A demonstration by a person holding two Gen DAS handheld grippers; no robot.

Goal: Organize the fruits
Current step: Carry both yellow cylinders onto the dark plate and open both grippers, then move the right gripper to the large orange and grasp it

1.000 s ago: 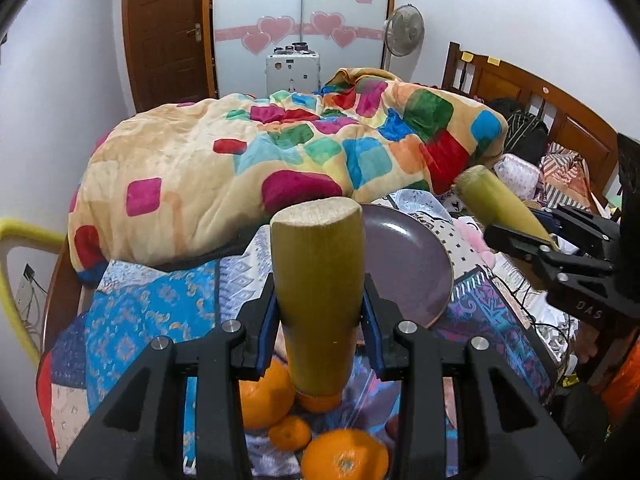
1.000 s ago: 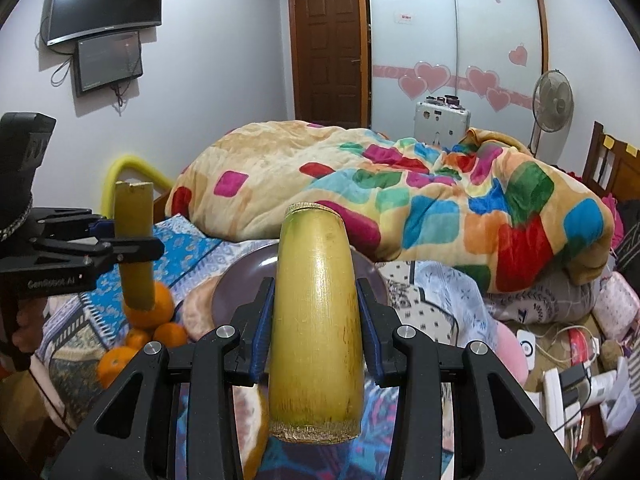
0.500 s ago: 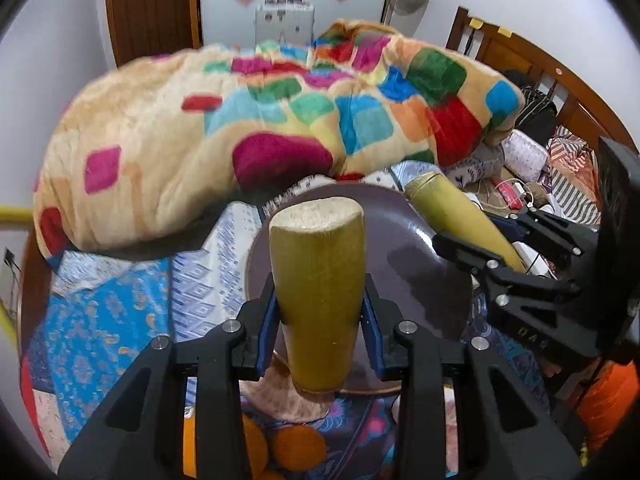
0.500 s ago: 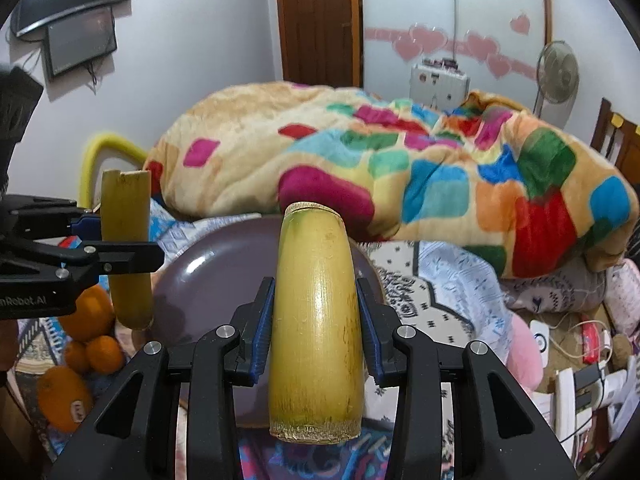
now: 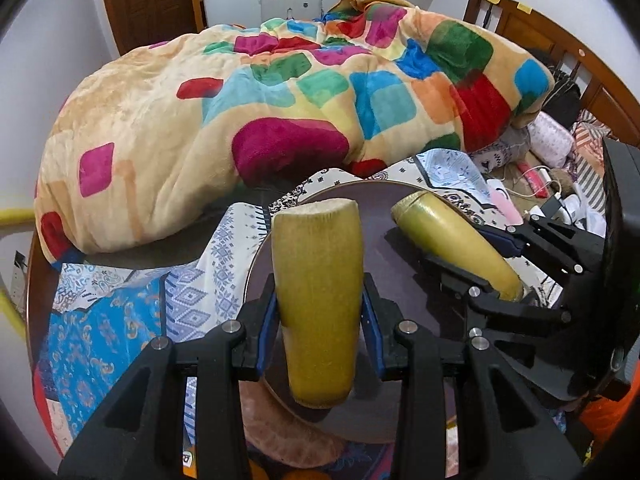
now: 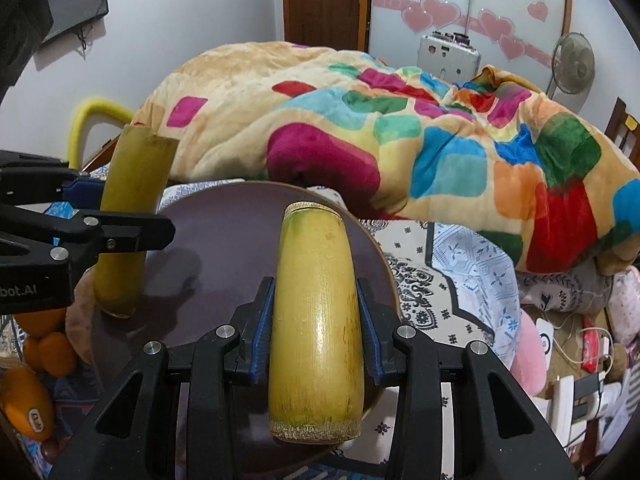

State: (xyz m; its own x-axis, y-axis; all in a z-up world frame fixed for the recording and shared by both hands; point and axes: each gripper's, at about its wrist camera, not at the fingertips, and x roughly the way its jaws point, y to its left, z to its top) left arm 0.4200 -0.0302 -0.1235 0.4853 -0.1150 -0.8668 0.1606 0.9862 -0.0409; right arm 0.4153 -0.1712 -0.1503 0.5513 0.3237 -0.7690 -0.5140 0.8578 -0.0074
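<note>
Two grippers, two cane pieces, one plate: we are holding both pieces over the plate.

We are clamping the left gripper point(image 5: 320, 320) on one yellow-green sugarcane piece point(image 5: 318, 300), its blue pads pressing both sides, the piece standing nearly upright between the fingers over the near-left part of the one dark purple plate point(image 5: 404, 280). We are clamping the right gripper point(image 6: 316, 336) on a second cane piece point(image 6: 316, 320) in the same way, its far end tilting over the plate's right half. We are counting at least three oranges point(image 6: 52, 354) at the left edge of the right wrist view, beside the plate, on the patterned cloth point(image 5: 104, 328). One patchwork blanket point(image 5: 280, 92) is lying heaped behind the plate.
</note>
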